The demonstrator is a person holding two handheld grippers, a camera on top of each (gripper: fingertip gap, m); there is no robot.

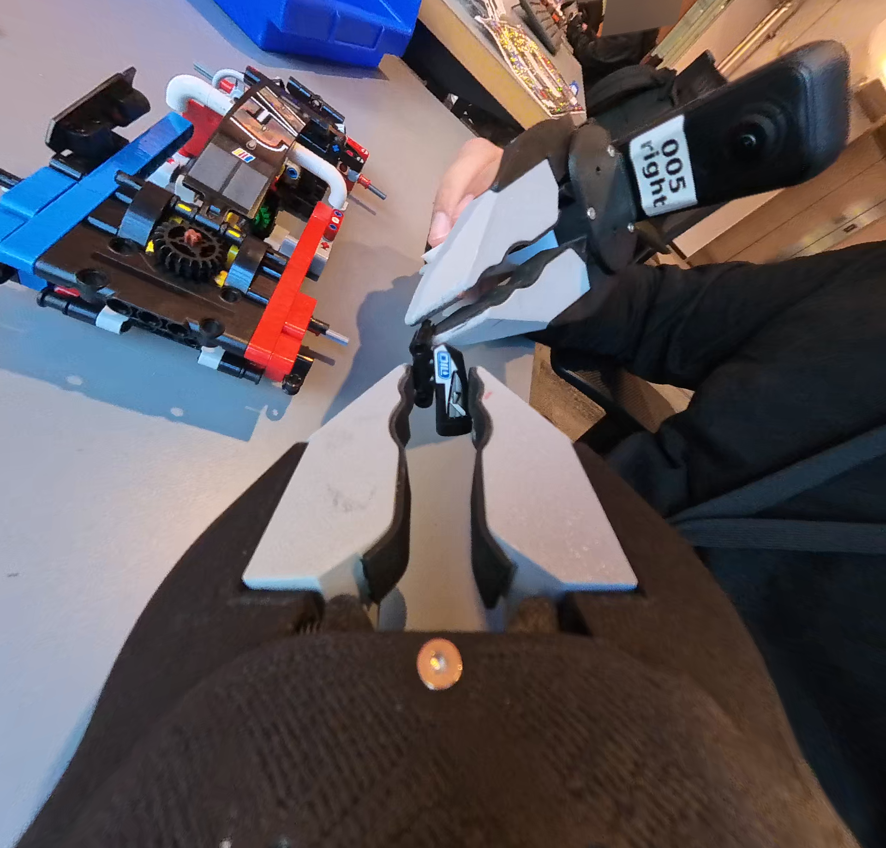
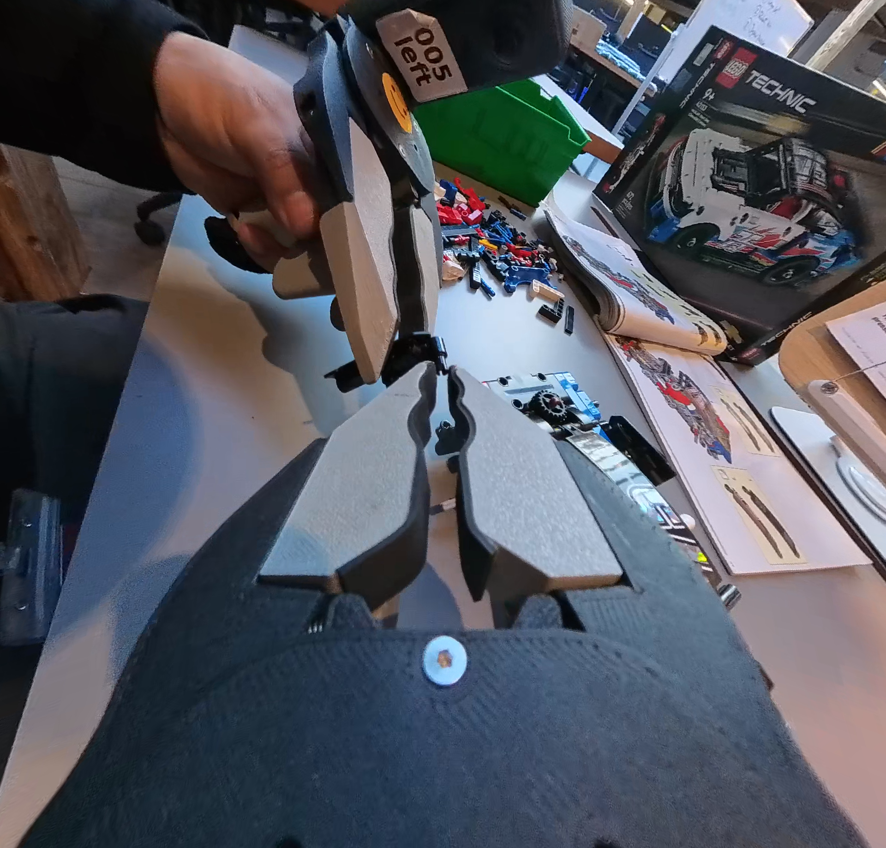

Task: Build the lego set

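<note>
My left gripper (image 1: 441, 379) is shut on a small black panel piece with a white and blue sticker (image 1: 450, 393), held above the table's near edge. My right gripper (image 1: 424, 324) comes in from the upper right, its tips shut on a small black connector (image 1: 423, 365) at that panel's top left. In the right wrist view my right gripper (image 2: 443, 372) pinches the thin black connector (image 2: 438, 345) just below the left gripper (image 2: 400, 353), which holds the black panel (image 2: 407, 350). The half-built car (image 1: 168, 230), blue, black and red, lies on the table to the left.
A blue bin (image 1: 311, 5) stands behind the car. A pile of loose pieces (image 2: 498, 245), a green bin (image 2: 503, 130), open instruction booklets (image 2: 647, 297) and the set's box (image 2: 767, 192) are on the table (image 2: 215, 393). Part of the car (image 2: 551, 393) shows behind my right fingers. My two grippers' fingertips are within a few centimetres of each other.
</note>
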